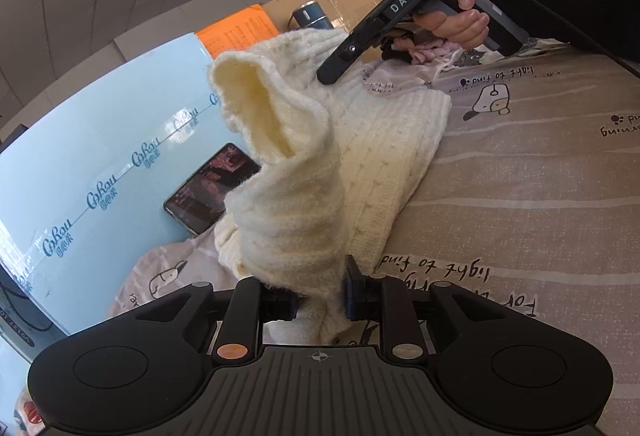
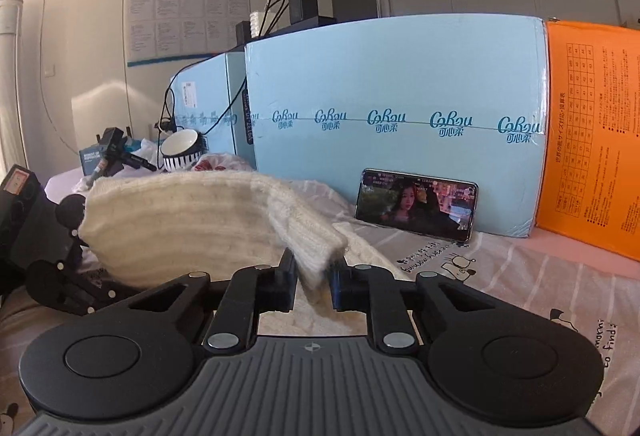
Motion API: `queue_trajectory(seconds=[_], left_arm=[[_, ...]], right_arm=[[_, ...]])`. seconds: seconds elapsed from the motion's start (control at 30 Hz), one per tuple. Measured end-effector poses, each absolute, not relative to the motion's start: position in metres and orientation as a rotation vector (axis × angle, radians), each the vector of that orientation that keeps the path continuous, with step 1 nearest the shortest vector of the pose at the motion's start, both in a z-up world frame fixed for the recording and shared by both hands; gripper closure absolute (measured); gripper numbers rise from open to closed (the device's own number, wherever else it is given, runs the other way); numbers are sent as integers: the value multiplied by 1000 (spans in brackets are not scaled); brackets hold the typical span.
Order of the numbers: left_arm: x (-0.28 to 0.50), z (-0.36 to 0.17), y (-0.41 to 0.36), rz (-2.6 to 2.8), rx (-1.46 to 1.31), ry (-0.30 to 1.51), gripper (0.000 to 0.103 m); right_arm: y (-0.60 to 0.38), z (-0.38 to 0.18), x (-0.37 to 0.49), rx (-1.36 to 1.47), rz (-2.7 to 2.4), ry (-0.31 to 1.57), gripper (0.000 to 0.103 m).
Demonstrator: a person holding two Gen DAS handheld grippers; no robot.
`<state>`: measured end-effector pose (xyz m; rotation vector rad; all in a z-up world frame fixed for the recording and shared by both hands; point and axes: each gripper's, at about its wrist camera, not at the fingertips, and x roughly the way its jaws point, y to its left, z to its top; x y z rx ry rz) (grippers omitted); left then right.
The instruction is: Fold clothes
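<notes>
A cream knitted sweater (image 1: 360,140) lies partly folded on the printed bed sheet (image 1: 540,176). My left gripper (image 1: 320,296) is shut on a lifted fold of the sweater. The right gripper (image 1: 332,72) shows in the left wrist view, held by a hand, its tip down on the far part of the sweater. In the right wrist view my right gripper (image 2: 312,276) is shut on a ribbed edge of the sweater (image 2: 192,228), which hangs raised in front of it. The left gripper's body (image 2: 48,248) shows at the left there.
A phone (image 2: 416,204) with a video playing leans on a light blue box (image 2: 396,84). An orange box (image 2: 592,140) stands to its right. A bowl (image 2: 180,150) and small items sit at the back left. Pink clothes (image 1: 424,50) lie beyond the sweater.
</notes>
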<state>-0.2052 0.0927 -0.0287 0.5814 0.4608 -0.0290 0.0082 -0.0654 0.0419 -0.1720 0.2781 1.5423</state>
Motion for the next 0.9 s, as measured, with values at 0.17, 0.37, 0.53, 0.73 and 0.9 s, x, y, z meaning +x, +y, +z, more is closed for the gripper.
queue_trajectory(seconds=[0.17,0.37,0.53,0.73,0.9], left_arm=[[-210,-22,98,10,553,414,74],[-234,-13,105,100,548,353,30],[-252,-15,106,153,578,392,18],[-272,-17,117,282,631,503,16],[-291,6,143,434,505,453,16]], right_arm=[[-112,67,-41,-142,1617,112,90],[-163,68,-102,-218,1654,63,90],[-179,42,-126,-246,1691,164,90],[-195,17,-136,-289,1684,256,73],[-213,24,-124,-236,1633,171,38]])
